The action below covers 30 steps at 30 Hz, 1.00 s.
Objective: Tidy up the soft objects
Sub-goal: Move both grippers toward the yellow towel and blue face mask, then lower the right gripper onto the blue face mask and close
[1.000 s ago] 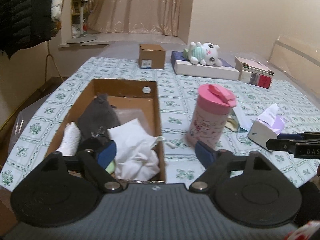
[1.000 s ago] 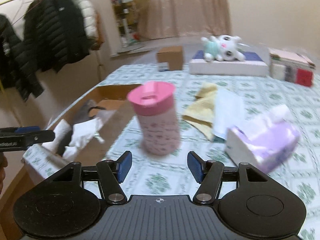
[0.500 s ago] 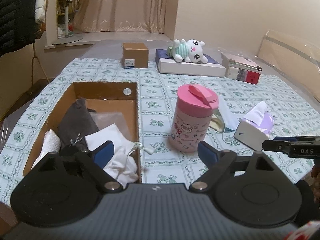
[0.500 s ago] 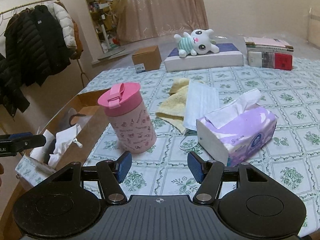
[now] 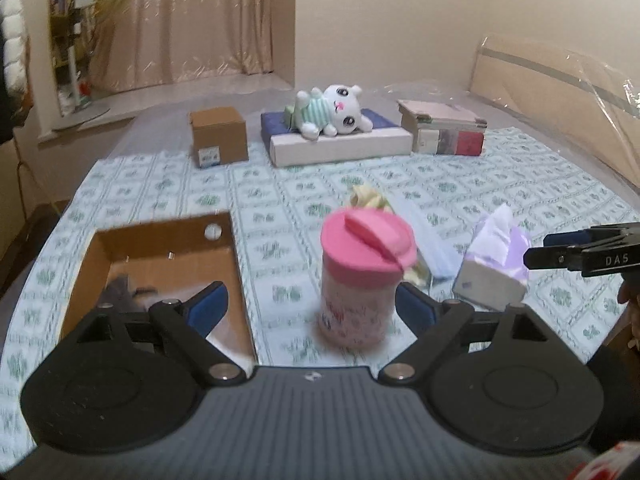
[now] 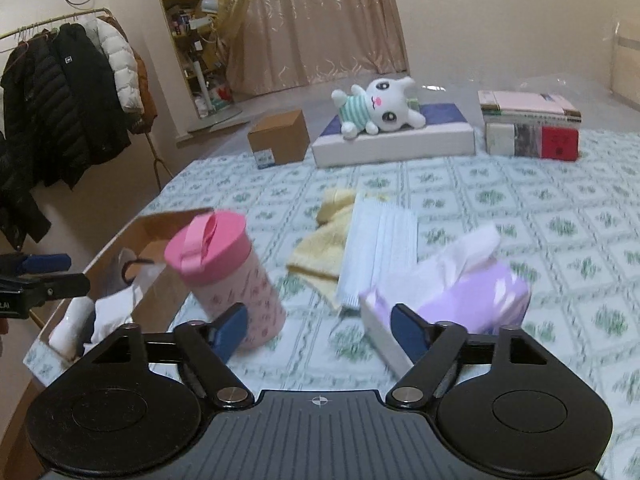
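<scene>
An open cardboard box (image 5: 160, 248) (image 6: 156, 224) on the left of the table holds dark and white cloths (image 6: 116, 300). A yellow towel (image 6: 324, 240) and a white face mask (image 6: 380, 248) lie in the middle of the table. A white plush bunny (image 5: 332, 114) (image 6: 380, 106) lies on a flat box at the back. My left gripper (image 5: 310, 308) is open and empty, in front of a pink cup (image 5: 360, 276). My right gripper (image 6: 320, 330) is open and empty, between the cup (image 6: 228, 272) and a purple tissue box (image 6: 452, 296).
A small brown carton (image 5: 218, 136), a flat blue-and-white box (image 5: 340, 142) and stacked books (image 5: 444, 132) stand along the back. Coats (image 6: 60, 96) hang on a rack to the left. The tissue box (image 5: 492, 264) sits right of the cup.
My left gripper has swung right, from over the cardboard box to facing the pink cup. My right gripper has drawn back a little. Both stay open.
</scene>
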Each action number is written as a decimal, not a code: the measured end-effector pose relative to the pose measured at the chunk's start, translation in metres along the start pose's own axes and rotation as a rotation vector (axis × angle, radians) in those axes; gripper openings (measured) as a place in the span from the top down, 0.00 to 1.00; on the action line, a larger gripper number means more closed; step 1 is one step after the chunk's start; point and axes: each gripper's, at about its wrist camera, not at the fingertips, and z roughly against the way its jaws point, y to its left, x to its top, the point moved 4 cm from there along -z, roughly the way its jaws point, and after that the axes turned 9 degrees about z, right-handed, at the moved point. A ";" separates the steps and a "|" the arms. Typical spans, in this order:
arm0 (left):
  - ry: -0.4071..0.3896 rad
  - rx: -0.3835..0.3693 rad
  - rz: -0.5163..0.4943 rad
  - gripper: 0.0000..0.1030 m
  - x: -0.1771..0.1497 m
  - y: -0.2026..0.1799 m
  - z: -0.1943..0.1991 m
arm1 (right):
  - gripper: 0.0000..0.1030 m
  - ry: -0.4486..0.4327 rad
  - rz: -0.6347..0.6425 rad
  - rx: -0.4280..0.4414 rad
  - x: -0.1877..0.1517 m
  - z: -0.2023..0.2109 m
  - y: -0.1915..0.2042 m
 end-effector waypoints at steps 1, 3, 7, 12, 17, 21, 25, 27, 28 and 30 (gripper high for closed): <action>-0.005 -0.009 -0.008 0.13 0.008 0.001 -0.003 | 0.20 0.004 0.005 0.004 0.006 -0.003 -0.004; -0.013 -0.023 -0.020 0.13 0.021 0.002 -0.009 | 0.19 0.017 0.007 0.013 0.018 -0.010 -0.012; -0.015 -0.039 -0.048 0.13 0.052 0.006 -0.026 | 0.18 0.038 0.014 0.007 0.040 -0.028 -0.028; 0.022 -0.104 -0.119 0.13 0.084 0.008 -0.059 | 0.17 0.104 0.012 0.024 0.061 -0.064 -0.046; 0.081 -0.265 -0.246 0.13 0.111 0.008 -0.097 | 0.15 0.179 -0.020 0.041 0.073 -0.101 -0.062; 0.111 -0.342 -0.295 0.13 0.131 0.015 -0.129 | 0.14 0.225 -0.038 0.050 0.080 -0.127 -0.073; 0.129 -0.392 -0.309 0.13 0.143 0.019 -0.161 | 0.12 0.297 -0.082 0.085 0.081 -0.158 -0.083; 0.143 -0.405 -0.312 0.13 0.144 0.020 -0.177 | 0.11 0.344 -0.116 0.113 0.078 -0.175 -0.088; 0.150 -0.411 -0.313 0.13 0.144 0.021 -0.184 | 0.11 0.364 -0.135 0.120 0.077 -0.184 -0.091; 0.162 -0.419 -0.319 0.13 0.142 0.023 -0.197 | 0.10 0.397 -0.156 0.116 0.074 -0.199 -0.096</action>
